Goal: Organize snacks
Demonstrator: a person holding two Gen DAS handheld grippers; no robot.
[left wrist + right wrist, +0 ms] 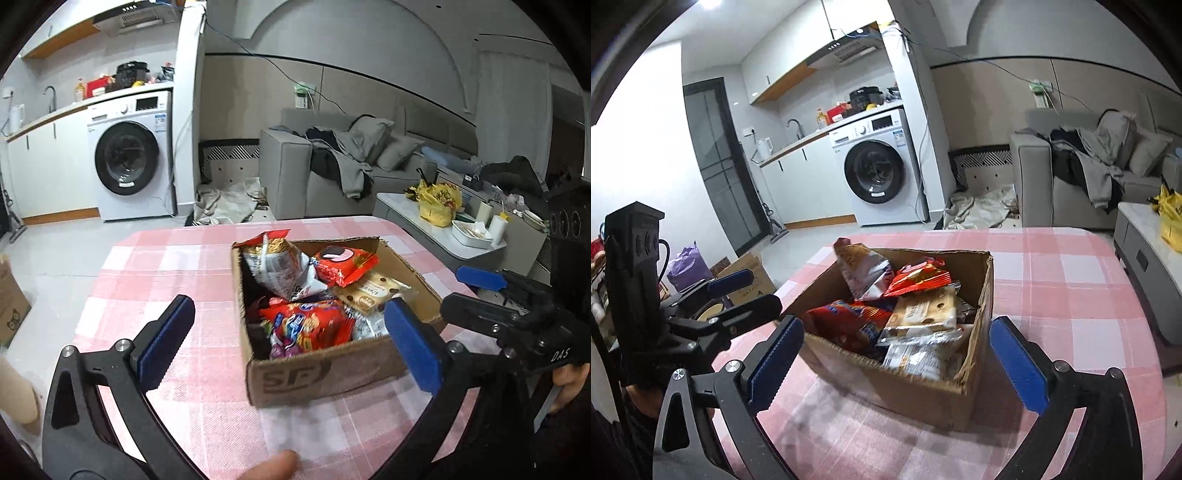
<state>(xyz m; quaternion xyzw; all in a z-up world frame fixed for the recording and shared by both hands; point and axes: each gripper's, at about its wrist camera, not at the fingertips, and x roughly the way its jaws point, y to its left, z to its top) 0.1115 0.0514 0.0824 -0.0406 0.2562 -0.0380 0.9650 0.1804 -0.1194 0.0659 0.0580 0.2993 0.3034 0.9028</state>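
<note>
An open cardboard box (325, 373) (912, 391) stands on a table with a pink checked cloth (166, 266) (1052, 280). It holds several snack packets: a red bag (310, 325) (849, 325), a red-and-silver bag (280, 266) (864, 269), a small red packet (343, 266) (916, 277) and a beige biscuit pack (373, 291) (923, 314). My left gripper (291, 343) is open and empty, hovering over the box's near side. My right gripper (897, 362) is open and empty at the box's near corner. The right gripper also shows at the right of the left wrist view (476, 288), and the left gripper at the left of the right wrist view (738, 295).
A white coffee table (443, 229) with a yellow bag (439, 203) stands to the right, a grey sofa (332, 166) behind it. A washing machine (129, 158) and kitchen counter are at the back. A cardboard box (746, 277) sits on the floor left of the table.
</note>
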